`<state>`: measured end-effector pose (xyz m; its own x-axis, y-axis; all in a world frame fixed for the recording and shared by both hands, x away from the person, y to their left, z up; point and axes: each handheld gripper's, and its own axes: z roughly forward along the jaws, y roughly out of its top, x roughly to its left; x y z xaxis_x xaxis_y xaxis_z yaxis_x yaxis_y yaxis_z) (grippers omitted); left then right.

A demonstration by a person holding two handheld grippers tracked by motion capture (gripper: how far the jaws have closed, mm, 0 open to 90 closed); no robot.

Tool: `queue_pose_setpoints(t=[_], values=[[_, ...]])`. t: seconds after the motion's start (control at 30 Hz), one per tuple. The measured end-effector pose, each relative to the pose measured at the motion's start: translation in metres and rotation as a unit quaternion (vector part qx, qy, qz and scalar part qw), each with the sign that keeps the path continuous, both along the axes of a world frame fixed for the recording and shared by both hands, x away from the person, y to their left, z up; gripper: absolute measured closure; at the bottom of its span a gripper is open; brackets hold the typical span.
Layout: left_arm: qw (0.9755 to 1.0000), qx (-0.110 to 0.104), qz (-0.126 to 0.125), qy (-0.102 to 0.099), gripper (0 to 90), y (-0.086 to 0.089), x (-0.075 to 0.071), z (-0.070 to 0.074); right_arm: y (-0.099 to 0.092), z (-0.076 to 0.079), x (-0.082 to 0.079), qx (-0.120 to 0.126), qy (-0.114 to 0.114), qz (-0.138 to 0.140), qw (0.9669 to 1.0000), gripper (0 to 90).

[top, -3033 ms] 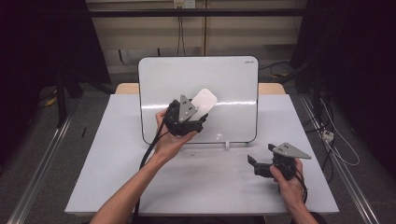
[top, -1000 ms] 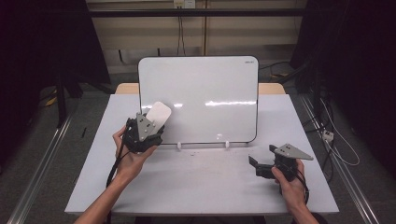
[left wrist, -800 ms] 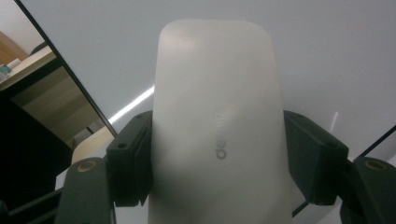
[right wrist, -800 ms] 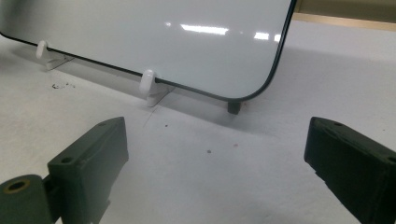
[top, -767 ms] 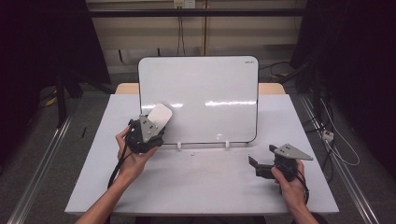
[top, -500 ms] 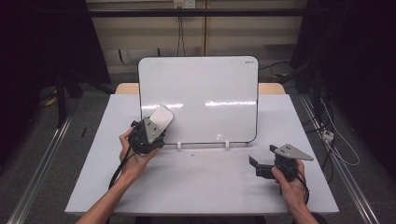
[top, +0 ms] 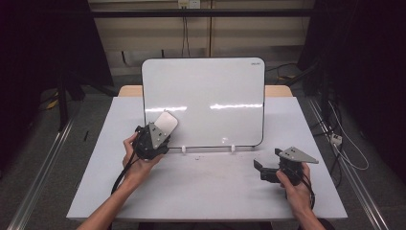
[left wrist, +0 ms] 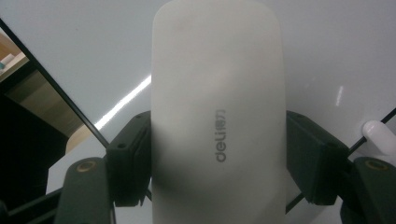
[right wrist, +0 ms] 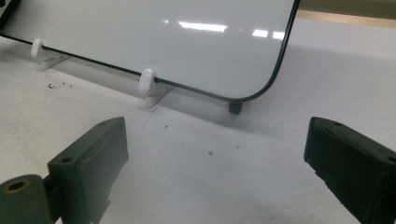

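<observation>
White eraser (left wrist: 217, 116), long rounded body, grey lettering on its face. It sits lengthwise between the two black jaws of the left gripper (top: 152, 140), one pad pressed on each long side about halfway down its length; the jaws are clamped on it. The upper half of the eraser stands clear beyond the pads.

From the high view, the eraser (top: 165, 123) points up and away from the person, its far end in front of the lower left corner of the whiteboard (top: 206, 96). Contact between eraser and board surface cannot be told. Left hand (top: 136, 160) grips the tool from below, cable trailing back along the forearm.

The whiteboard stands upright, propped on small white clips (right wrist: 146, 80) along its bottom edge, on the white table (top: 210, 191). Board face is blank, with light glare streaks across it. A few dark specks lie on the table in front of the clips.

Right gripper (top: 270, 171) rests low over the table near its right front, well apart from the eraser, held by the right hand (top: 294, 184). Its jaws are spread wide with bare table between them, facing the board's lower right corner
</observation>
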<state>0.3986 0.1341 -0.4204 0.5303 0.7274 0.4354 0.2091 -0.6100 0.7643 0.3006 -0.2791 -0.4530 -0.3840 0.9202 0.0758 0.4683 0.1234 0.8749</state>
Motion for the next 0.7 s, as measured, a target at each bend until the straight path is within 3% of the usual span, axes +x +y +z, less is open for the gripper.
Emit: queue_pose_setpoints(t=[0.2,0.3,0.43,0.7], values=[[1.0000,-0.003,0.003,0.003,29.7,-0.0009,-0.0001,0.0005,0.0011,0.0002,-0.0003,-0.002,-0.001,0.002,1.0000,6.5],[0.9995,-0.026,-0.003,0.018,25.8,0.0010,0.0006,0.0029,0.0003,0.0002,-0.0013,-0.001,0.000,0.002,1.0000,6.4],[0.9989,-0.031,-0.009,0.034,20.1,0.0030,0.0011,0.0036,-0.0020,0.0011,-0.0030,0.001,-0.004,-0.002,1.0000,6.4],[0.9989,-0.041,-0.007,0.023,10.4,0.0028,0.0009,0.0051,-0.0033,0.0016,-0.0047,0.000,-0.006,-0.001,1.0000,6.4]])
